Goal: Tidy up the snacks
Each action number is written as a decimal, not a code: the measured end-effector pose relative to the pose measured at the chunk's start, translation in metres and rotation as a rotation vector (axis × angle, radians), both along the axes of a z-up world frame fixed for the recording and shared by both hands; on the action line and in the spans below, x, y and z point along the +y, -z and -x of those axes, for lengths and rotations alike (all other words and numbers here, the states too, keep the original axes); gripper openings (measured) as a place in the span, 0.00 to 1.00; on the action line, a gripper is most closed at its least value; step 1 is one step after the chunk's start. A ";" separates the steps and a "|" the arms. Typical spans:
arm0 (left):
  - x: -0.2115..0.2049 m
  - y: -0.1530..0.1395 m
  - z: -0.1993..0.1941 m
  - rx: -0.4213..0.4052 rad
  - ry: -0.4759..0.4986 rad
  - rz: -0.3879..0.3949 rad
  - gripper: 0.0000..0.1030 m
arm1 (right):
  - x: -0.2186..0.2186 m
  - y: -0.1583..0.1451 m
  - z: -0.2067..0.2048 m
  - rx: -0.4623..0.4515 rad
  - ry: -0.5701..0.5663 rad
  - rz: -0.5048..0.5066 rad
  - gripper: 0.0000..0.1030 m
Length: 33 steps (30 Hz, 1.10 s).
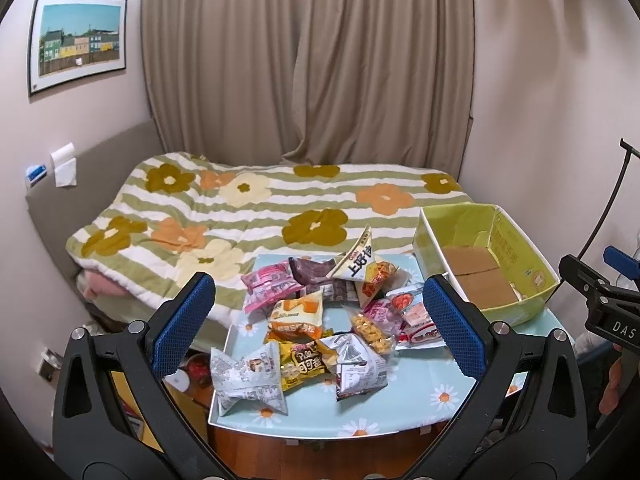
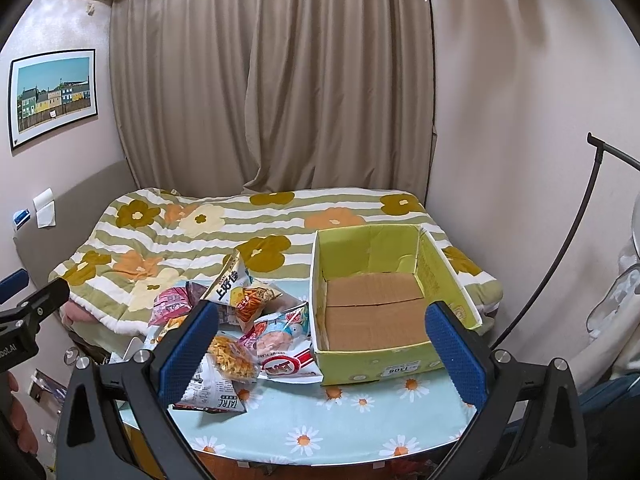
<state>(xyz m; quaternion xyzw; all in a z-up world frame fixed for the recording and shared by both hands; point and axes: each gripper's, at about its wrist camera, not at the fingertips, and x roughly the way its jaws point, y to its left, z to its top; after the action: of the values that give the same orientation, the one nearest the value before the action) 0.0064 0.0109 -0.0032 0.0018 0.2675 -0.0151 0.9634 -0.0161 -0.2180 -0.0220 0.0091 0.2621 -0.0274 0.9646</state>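
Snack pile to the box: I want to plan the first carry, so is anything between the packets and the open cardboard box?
Nothing visible. The snack pile lies right beside the cardboard box on the table; one red-and-white packet reaches its near corner. The box is open-topped with a bare floor, so only its wall must be cleared.

A flowered quilt (image 1: 256, 216) lies below beige curtains (image 1: 308, 56) and a framed picture (image 1: 78, 40).

The black body of the right hand-held gripper (image 1: 612, 312) bears white letters "DAS". The green cardboard box (image 2: 384, 368) carries an upside-down label reading "1308". A silver-white crumpled snack packet (image 2: 218, 394) shows inverted "TATRE". The other print is too small or blurred to read.
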 end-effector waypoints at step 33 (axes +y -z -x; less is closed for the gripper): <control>0.002 0.001 -0.001 -0.002 0.003 -0.001 1.00 | 0.000 -0.001 -0.003 0.004 0.001 -0.005 1.00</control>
<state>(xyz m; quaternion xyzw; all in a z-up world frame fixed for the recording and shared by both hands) 0.0074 0.0128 -0.0043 0.0027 0.2665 -0.0165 0.9637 -0.0134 -0.2181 -0.0206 0.0118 0.2641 -0.0271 0.9641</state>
